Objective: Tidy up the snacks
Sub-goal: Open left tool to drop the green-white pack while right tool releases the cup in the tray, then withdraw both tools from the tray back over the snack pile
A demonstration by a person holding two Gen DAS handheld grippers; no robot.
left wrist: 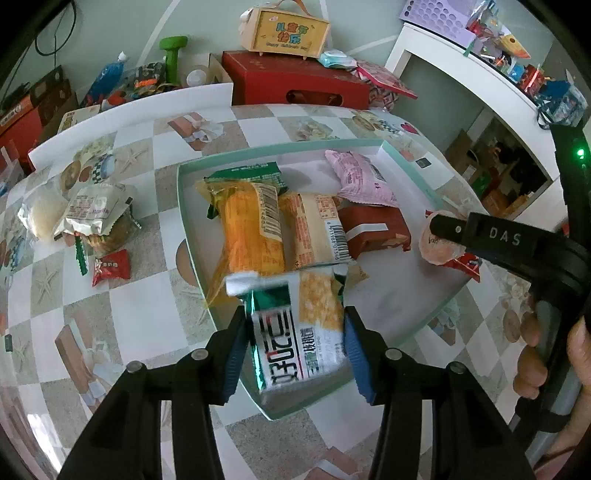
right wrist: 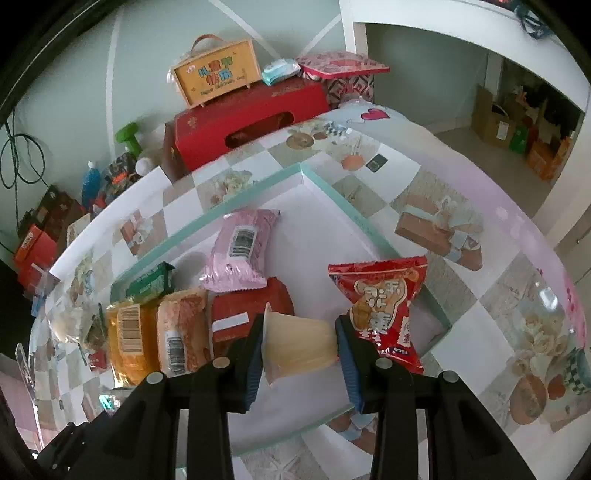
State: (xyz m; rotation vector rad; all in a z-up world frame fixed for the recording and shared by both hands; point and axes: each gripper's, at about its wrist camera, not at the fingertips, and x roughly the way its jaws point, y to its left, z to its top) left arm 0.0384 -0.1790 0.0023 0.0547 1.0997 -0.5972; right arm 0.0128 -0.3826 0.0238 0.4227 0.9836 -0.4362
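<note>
My left gripper (left wrist: 295, 345) is shut on a green and white snack packet (left wrist: 295, 328), held over the near corner of the mint-rimmed tray (left wrist: 184, 206). The tray holds an orange packet (left wrist: 251, 232), a beige packet (left wrist: 319, 230), a dark red packet (left wrist: 373, 230), a pink packet (left wrist: 360, 179) and a green packet (left wrist: 247, 175). My right gripper (right wrist: 300, 345) is shut on a jelly cup (right wrist: 299, 341) over the tray (right wrist: 258, 184), next to a red packet (right wrist: 384, 306). The right gripper also shows in the left wrist view (left wrist: 448, 227).
Loose snacks lie left of the tray: a silver-wrapped packet (left wrist: 92, 214) and a small red packet (left wrist: 110, 267). A red box (left wrist: 295, 81) with a yellow carry box (left wrist: 284, 33) on top stands behind the table. A white shelf (left wrist: 480, 66) is at the right.
</note>
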